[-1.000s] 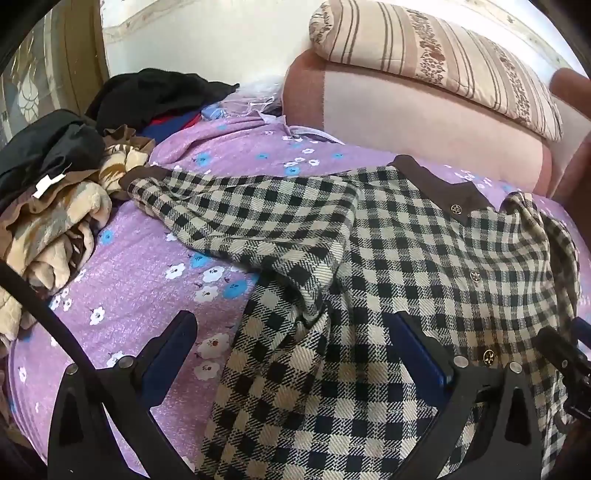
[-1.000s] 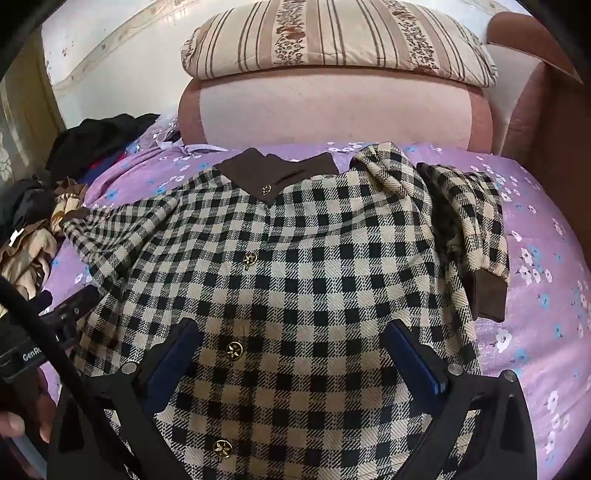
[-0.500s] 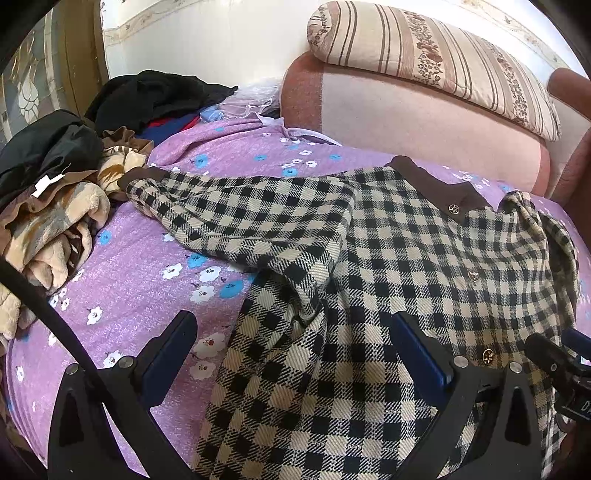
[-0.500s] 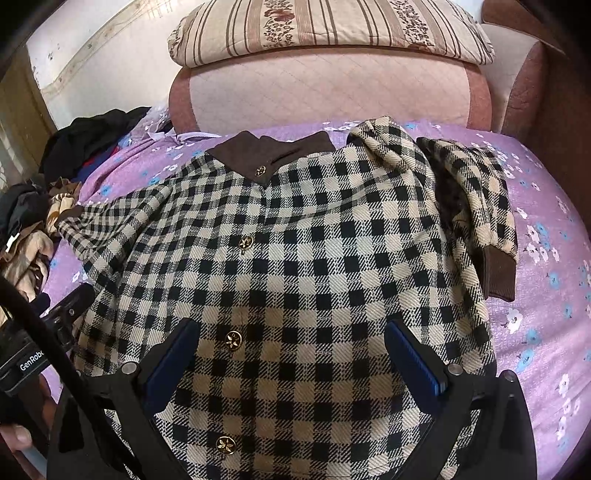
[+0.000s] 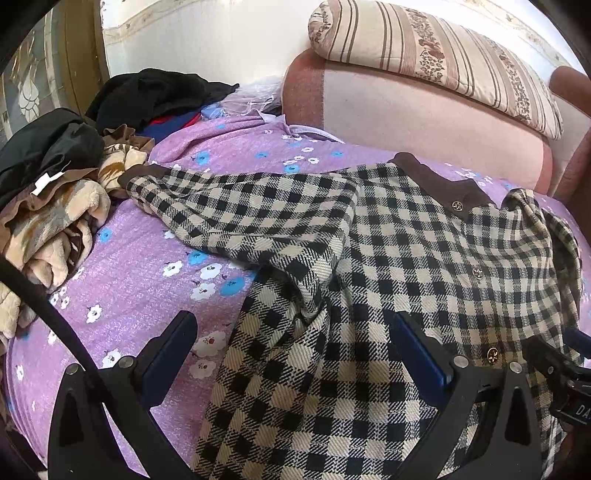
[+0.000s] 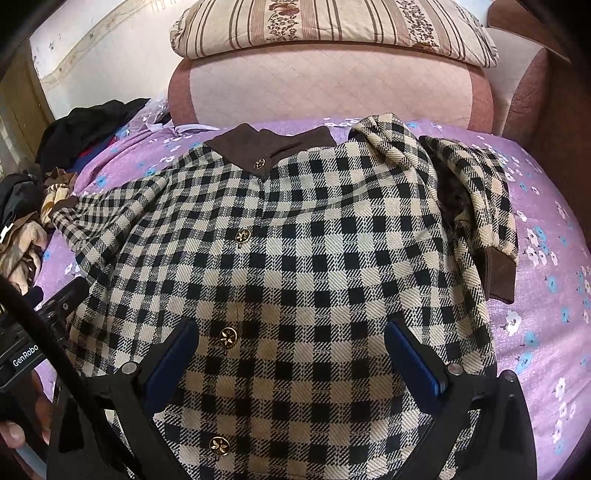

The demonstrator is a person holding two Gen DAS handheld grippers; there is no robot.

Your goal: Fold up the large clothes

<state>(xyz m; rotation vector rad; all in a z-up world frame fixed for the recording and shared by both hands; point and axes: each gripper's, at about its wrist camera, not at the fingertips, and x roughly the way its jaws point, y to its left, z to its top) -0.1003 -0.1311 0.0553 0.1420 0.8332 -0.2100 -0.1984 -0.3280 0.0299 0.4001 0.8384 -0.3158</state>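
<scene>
On the bed (image 6: pixel 546 332), across its purple flowered sheet, a black-and-cream checked jacket (image 6: pixel 314 258) lies front up, buttoned with gold buttons, its brown collar (image 6: pixel 269 147) toward the padded pink headboard (image 6: pixel 332 85). One sleeve (image 5: pixel 236 206) stretches flat toward a heap of other clothes (image 5: pixel 55 199) at the bed's left edge; the other sleeve (image 6: pixel 480 206) is bunched and doubled over, its brown cuff lying on the sheet. A striped pillow (image 6: pixel 332 26) rests on top of the headboard.

The left gripper (image 5: pixel 295 354) hangs over the jacket's side edge below the outstretched sleeve, jaws wide apart, holding nothing. The right gripper (image 6: pixel 295 354) hangs over the button placket at the lower front, jaws likewise spread and empty. Whether either pair touches the cloth cannot be told. A hand (image 6: pixel 22 417) grips the left gripper's handle in the right wrist view.
</scene>
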